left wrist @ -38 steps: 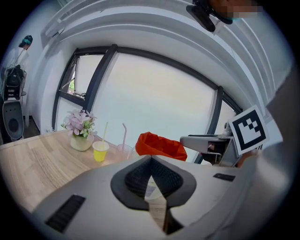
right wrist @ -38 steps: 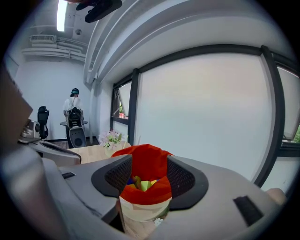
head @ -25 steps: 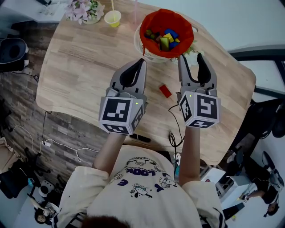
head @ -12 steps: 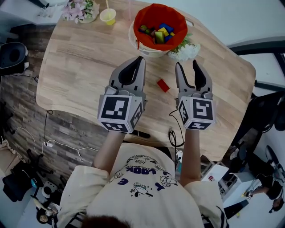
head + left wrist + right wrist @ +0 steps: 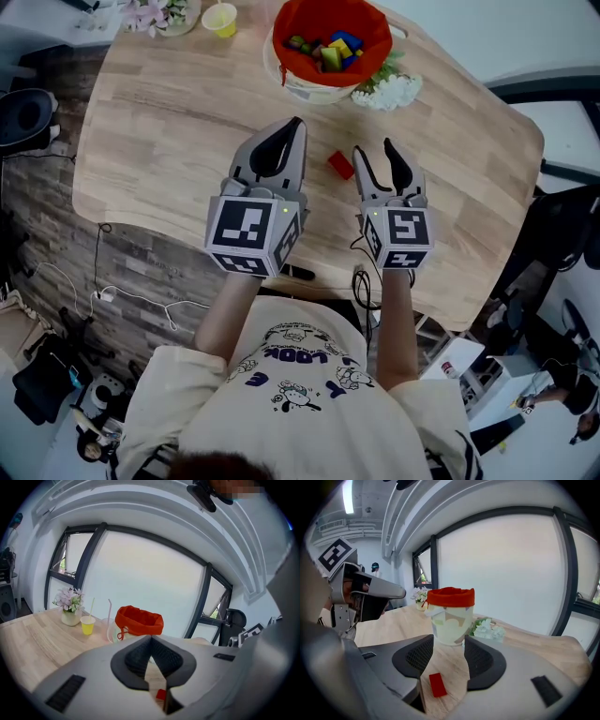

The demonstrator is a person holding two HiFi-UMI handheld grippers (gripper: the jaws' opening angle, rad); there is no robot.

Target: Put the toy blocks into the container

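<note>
- Left claw (image 5: pixel 297 124): jaws pressed together, nothing between them, held over the middle of the worktop (image 5: pixel 159 122) and pointing towards its far side.
- Right claw (image 5: pixel 374 148): jaws spread apart, gripping nothing, held beside the left claw and a little nearer the front edge.
- Red block (image 5: pixel 340 165): flat on the wood in the gap between the two claws, just ahead of the right claw's left jaw tip. In the right gripper view, framed between the open jaws and closer to the left one, touching neither pad.
- Container (image 5: pixel 302 87): pale wall, red lining folded over the rim, close to the worktop's far edge and well apart from the red block. Inside it, a heap of coloured blocks (image 5: pixel 328 52).
- Bare wood all the way from the red block to the container's foot.
- White flowers (image 5: pixel 389 91): just right of the container's base, narrowing the approach on that side.
- Yellow cup (image 5: pixel 219 18) and vase of pink flowers (image 5: pixel 155 11): at the far left corner, well clear of both claws.
- Wide free wood left of the left claw, out to the rounded left edge; a narrower strip right of the right claw before the rounded right corner.
- Front edge just beneath the marker cubes, with a dark cable (image 5: pixel 361 281) hanging over it.
</note>
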